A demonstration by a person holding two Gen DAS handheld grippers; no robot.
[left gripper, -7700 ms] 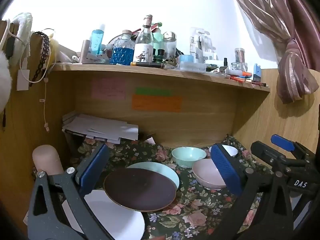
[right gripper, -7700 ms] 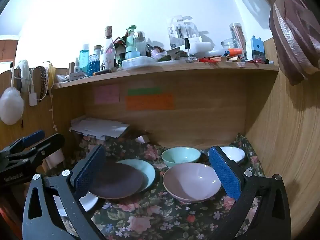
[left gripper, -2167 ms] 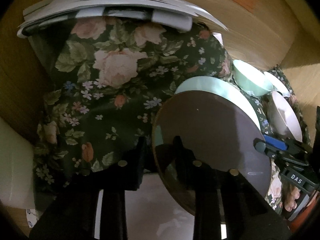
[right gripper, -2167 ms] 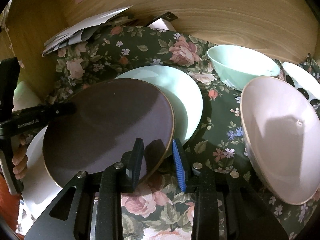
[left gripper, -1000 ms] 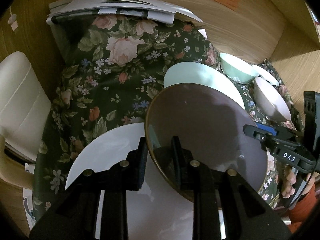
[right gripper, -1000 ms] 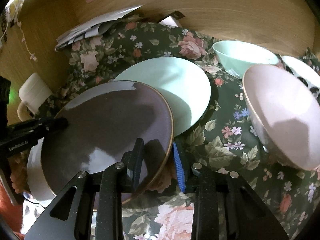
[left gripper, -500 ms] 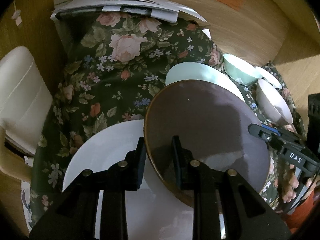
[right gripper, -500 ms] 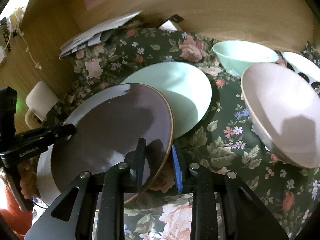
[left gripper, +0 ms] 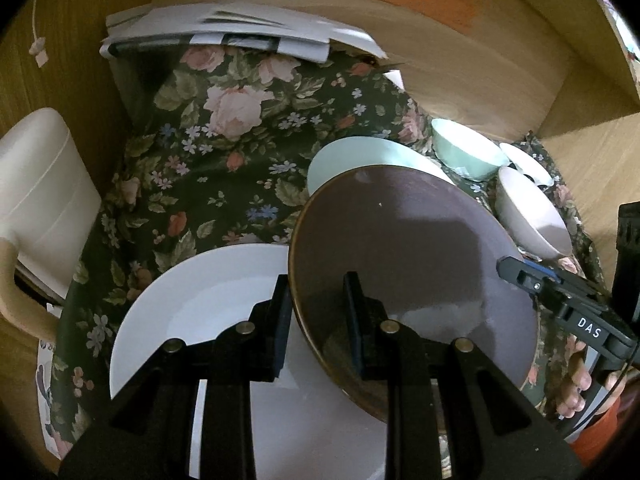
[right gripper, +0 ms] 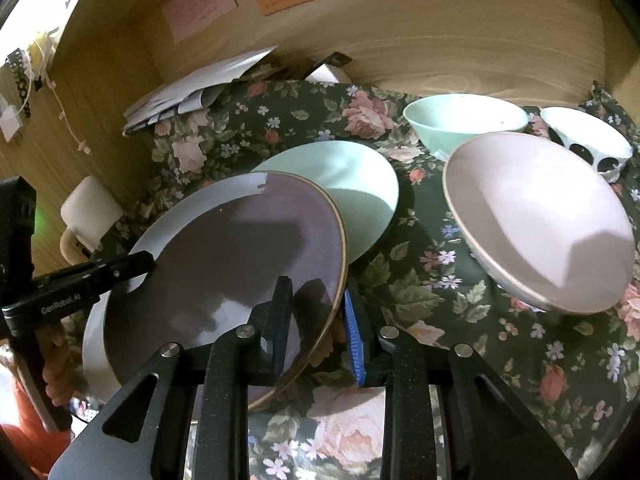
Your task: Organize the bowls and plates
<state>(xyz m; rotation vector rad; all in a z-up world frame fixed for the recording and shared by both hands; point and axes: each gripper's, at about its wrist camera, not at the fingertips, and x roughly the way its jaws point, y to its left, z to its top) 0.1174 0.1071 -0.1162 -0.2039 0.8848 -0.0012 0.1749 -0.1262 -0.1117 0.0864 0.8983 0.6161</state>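
A dark brown plate (left gripper: 400, 248) (right gripper: 240, 248) hangs tilted above a white plate (left gripper: 208, 300) (right gripper: 94, 340), held at opposite rims. My left gripper (left gripper: 316, 280) is shut on its left rim and shows as a black arm (right gripper: 140, 260) in the right wrist view. My right gripper (right gripper: 316, 288) is shut on the right rim and reaches in from the right (left gripper: 520, 272) in the left wrist view. Behind lie a mint plate (left gripper: 360, 156) (right gripper: 352, 176), a mint bowl (left gripper: 468, 148) (right gripper: 464, 120), a pink bowl (left gripper: 532, 212) (right gripper: 536, 208) and a white spotted bowl (right gripper: 588, 136).
All of it rests on a dark floral cloth (left gripper: 208, 168) inside a wooden alcove. A stack of papers (left gripper: 224, 32) lies at the back left. A white mug (left gripper: 36, 184) (right gripper: 90, 204) stands by the left wall. A person's fingers (left gripper: 576, 380) grip the right tool.
Both grippers, open in the oldest frames, have since closed on the dark plate's rim. Over the last second the plate has risen slightly and drawn back from the mint plate, over the white one.
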